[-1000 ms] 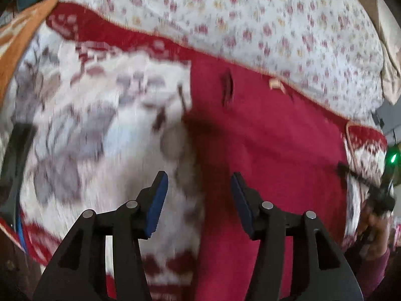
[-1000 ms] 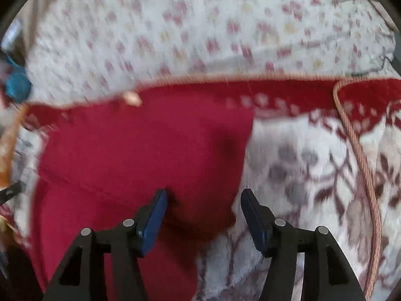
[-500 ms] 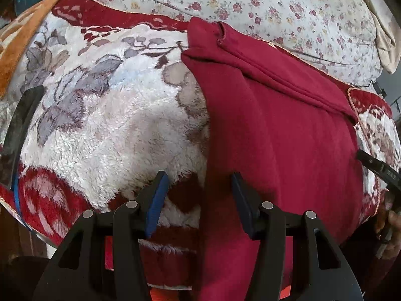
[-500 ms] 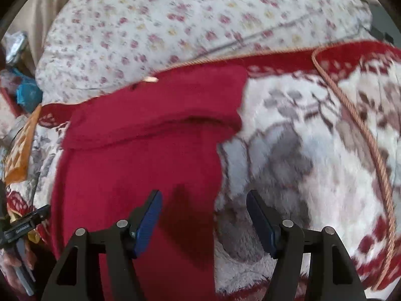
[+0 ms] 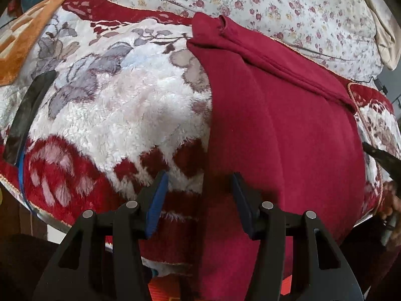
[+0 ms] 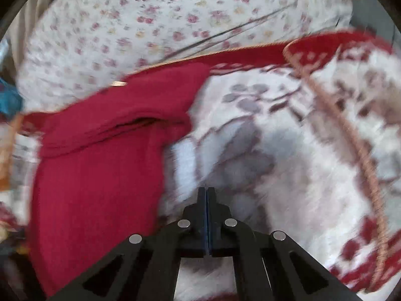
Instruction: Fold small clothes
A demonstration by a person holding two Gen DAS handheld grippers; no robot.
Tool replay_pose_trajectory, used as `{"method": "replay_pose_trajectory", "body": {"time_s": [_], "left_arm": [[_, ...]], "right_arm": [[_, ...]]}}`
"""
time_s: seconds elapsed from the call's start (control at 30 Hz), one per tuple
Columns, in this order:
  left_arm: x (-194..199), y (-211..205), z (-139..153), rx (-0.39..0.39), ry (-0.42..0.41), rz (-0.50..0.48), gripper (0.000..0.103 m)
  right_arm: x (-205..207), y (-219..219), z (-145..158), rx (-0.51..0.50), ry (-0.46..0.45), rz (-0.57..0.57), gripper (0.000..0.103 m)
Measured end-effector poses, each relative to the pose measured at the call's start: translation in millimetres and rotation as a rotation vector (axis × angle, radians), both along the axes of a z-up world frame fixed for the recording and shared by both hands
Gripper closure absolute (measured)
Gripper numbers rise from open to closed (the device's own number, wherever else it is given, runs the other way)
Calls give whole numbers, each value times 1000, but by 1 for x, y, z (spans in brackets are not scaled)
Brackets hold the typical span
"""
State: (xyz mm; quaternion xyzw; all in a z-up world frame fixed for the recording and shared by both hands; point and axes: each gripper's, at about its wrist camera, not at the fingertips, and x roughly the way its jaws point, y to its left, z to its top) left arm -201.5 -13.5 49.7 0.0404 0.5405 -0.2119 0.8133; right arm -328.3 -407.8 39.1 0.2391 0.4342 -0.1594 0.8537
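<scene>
A dark red garment (image 5: 275, 125) lies on a fluffy white and red floral blanket (image 5: 112, 105), its far end folded over into a band. It hangs over the near edge. My left gripper (image 5: 198, 195) is open, its jaws on either side of the garment's left edge near the blanket's front, holding nothing. In the right wrist view the garment (image 6: 100, 170) lies to the left. My right gripper (image 6: 206, 193) is shut and empty, over bare blanket (image 6: 288, 175) just right of the garment. That view is blurred.
A flowered sheet (image 5: 288, 7) covers the bed behind the blanket. An orange patterned cloth (image 5: 22, 40) lies at far left. A dark strap (image 5: 27, 115) lies on the blanket's left side. A braided cord (image 6: 356, 145) edges the blanket at right.
Both grippers have drawn back toward the blanket's near edge. The garment's far end now lies folded over. My right gripper has shut and moved right, off the garment.
</scene>
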Motion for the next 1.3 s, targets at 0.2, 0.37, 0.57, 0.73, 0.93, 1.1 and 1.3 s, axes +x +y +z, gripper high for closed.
{"method": "replay_pose_trajectory", "body": {"time_s": [0.2, 0.37, 0.57, 0.73, 0.93, 1.1, 1.3], "left_arm": [[-13, 3, 7, 22, -47, -4, 51], [-25, 4, 7, 36, -59, -13, 51], [-39, 9, 2, 65, -59, -37, 51], [-52, 21, -10, 46, -5, -56, 51], [-66, 30, -26, 53, 69, -75, 51], [-70, 24, -34, 25, 104, -97, 51], [-68, 17, -46, 14, 157, -106, 51]], "right_arm": [[-30, 28, 28, -38, -77, 83, 33], [-48, 56, 22, 26, -77, 129, 32], [-62, 80, 0, 6, 34, 188, 32], [-81, 83, -18, 40, 89, 202, 32], [-94, 93, -29, 75, 107, 251, 32], [-98, 93, -36, 125, 104, 270, 32], [-97, 102, -42, 198, 100, 328, 36]]}}
